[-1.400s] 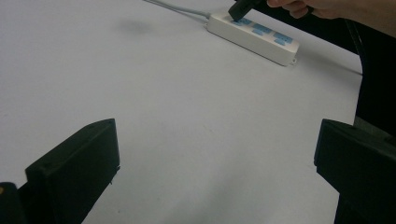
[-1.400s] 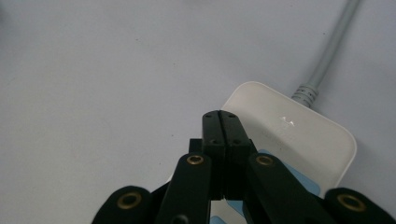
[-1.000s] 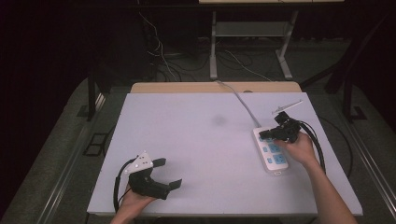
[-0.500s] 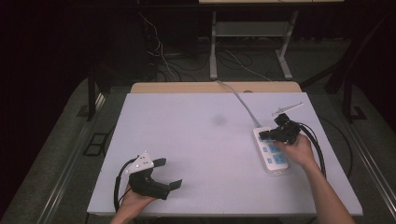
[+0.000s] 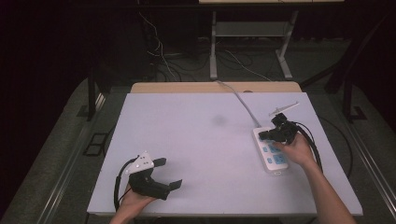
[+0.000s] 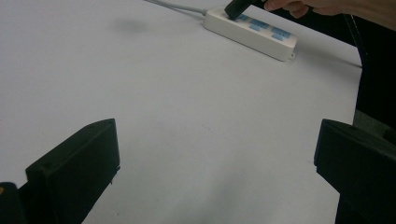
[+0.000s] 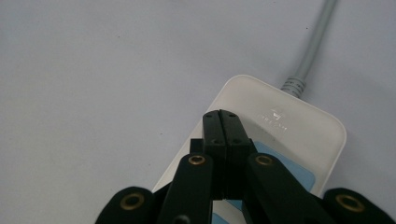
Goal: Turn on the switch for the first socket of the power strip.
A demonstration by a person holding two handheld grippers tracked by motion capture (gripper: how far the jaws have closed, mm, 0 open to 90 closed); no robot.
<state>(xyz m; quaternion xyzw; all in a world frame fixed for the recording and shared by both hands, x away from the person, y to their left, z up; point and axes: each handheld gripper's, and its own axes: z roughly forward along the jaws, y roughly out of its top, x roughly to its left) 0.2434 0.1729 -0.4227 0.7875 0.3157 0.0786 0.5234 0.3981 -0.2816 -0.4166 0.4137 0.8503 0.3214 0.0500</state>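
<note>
At the worktop's [image 5: 205,140] near left edge the left tool [image 5: 169,173] rests with jaws wide apart, nothing between them. Far right lies a white power strip [image 5: 272,156], long axis near to far, cord [image 5: 238,97] leading away at its far end. Over that end the right tool [image 5: 264,136] sits pressed together, empty.

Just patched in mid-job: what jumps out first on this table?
The white power strip with blue sockets lies near the table's right edge, its grey cord running to the far side. The right gripper, jaws shut together, is over the strip's cord end. The left gripper sits wide open near the front left, holding nothing.
</note>
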